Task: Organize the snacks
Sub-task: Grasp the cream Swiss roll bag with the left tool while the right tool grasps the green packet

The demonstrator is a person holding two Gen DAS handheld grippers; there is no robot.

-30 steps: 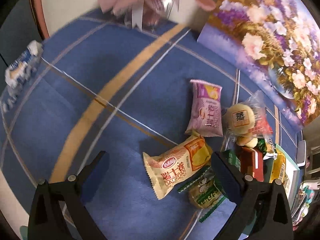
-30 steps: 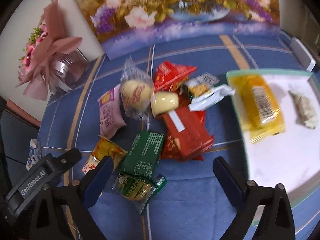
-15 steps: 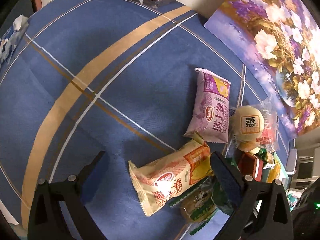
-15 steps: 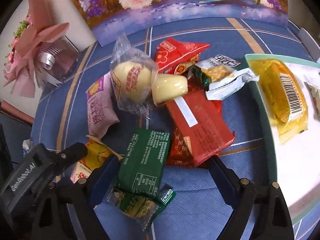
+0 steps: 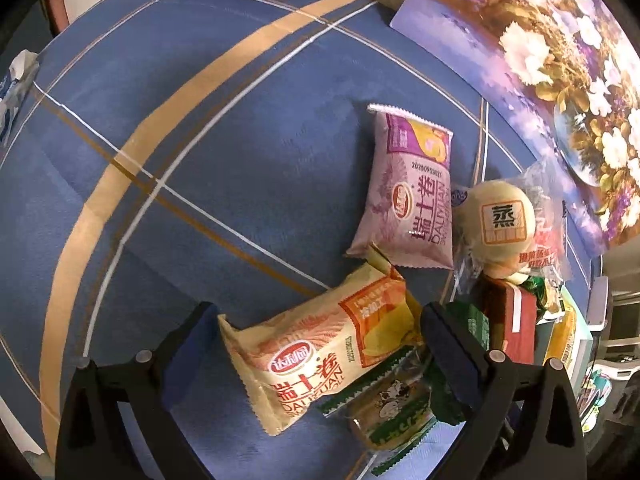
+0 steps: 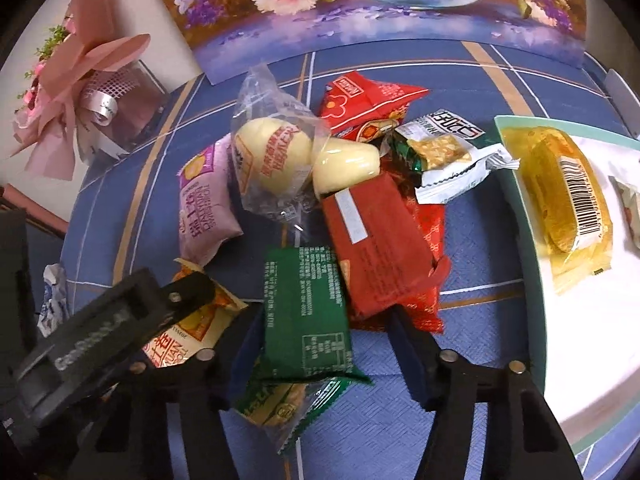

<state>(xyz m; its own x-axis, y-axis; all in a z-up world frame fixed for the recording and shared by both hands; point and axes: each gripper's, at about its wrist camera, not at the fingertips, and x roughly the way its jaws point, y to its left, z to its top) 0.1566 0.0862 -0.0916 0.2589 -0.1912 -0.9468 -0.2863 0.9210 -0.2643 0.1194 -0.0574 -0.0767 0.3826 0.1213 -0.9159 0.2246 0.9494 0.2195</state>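
A pile of snacks lies on the blue tablecloth. My left gripper (image 5: 316, 344) is open, its fingers either side of a cream and orange roll pack (image 5: 316, 344). A purple roll pack (image 5: 412, 196) and a bagged bun (image 5: 500, 220) lie beyond it. My right gripper (image 6: 324, 340) is open, astride a green pack (image 6: 304, 312) that lies over a clear green-edged snack (image 6: 280, 404). A red pack (image 6: 380, 248) lies just right of the green one. A white tray (image 6: 536, 320) at right holds a yellow pack (image 6: 568, 196).
A flower painting (image 6: 380, 4) leans at the back. A pink bouquet (image 6: 80, 80) stands at the back left. A tissue pack (image 5: 12, 92) lies at the far left edge. The left gripper's body (image 6: 104, 332) shows at lower left in the right wrist view.
Both grippers have moved down and forward toward the pile. The cream roll pack now sits between the left fingers and the green pack between the right fingers.
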